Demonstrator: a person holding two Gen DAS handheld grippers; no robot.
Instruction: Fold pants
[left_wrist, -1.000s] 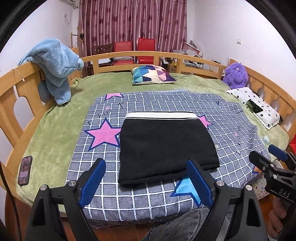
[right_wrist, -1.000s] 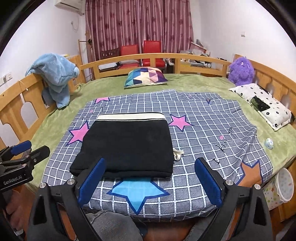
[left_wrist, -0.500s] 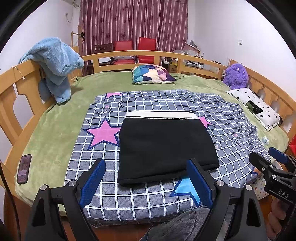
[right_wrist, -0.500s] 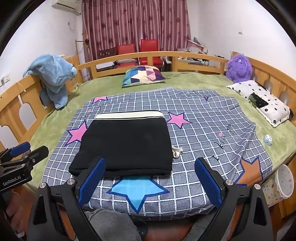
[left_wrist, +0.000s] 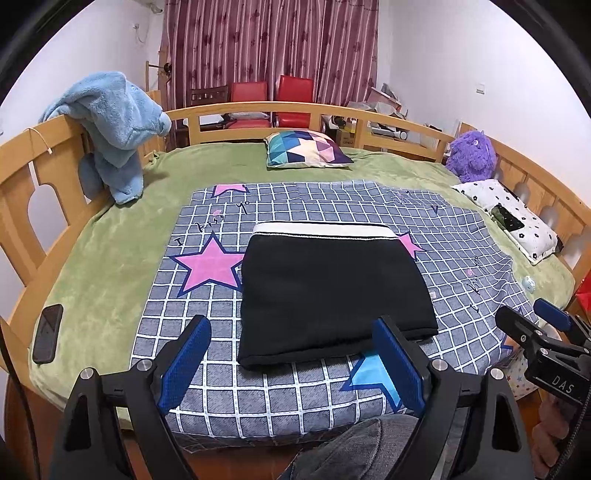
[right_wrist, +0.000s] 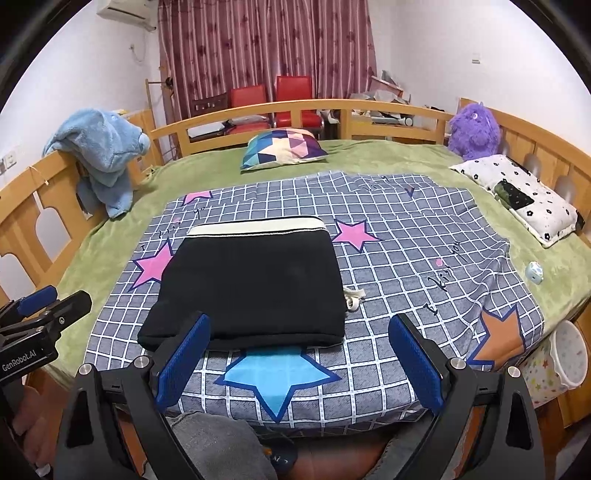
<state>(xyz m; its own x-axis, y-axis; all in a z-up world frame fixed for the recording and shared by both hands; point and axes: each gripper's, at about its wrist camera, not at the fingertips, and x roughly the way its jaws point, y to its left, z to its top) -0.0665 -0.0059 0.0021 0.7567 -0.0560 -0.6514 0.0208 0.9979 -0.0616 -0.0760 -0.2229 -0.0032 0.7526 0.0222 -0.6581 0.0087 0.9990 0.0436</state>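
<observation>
The black pants (left_wrist: 328, 291) lie folded into a flat rectangle on the checked star-print blanket (left_wrist: 207, 306), white waistband at the far edge. They also show in the right wrist view (right_wrist: 251, 284), with a white drawstring (right_wrist: 352, 297) sticking out at their right side. My left gripper (left_wrist: 293, 363) is open and empty, held back from the bed's near edge in front of the pants. My right gripper (right_wrist: 299, 365) is open and empty too, also back from the bed. Each gripper shows at the edge of the other's view.
A phone (left_wrist: 47, 338) lies on the green cover at the left edge. A blue fleece (left_wrist: 110, 129) hangs on the wooden rail. A patterned cushion (left_wrist: 306, 147), a purple plush (left_wrist: 471, 155) and a white pillow (left_wrist: 513, 218) lie farther back. A bin (right_wrist: 554, 363) stands right of the bed.
Both grippers have drawn back and risen slightly from the bed. The pants lie as before.
</observation>
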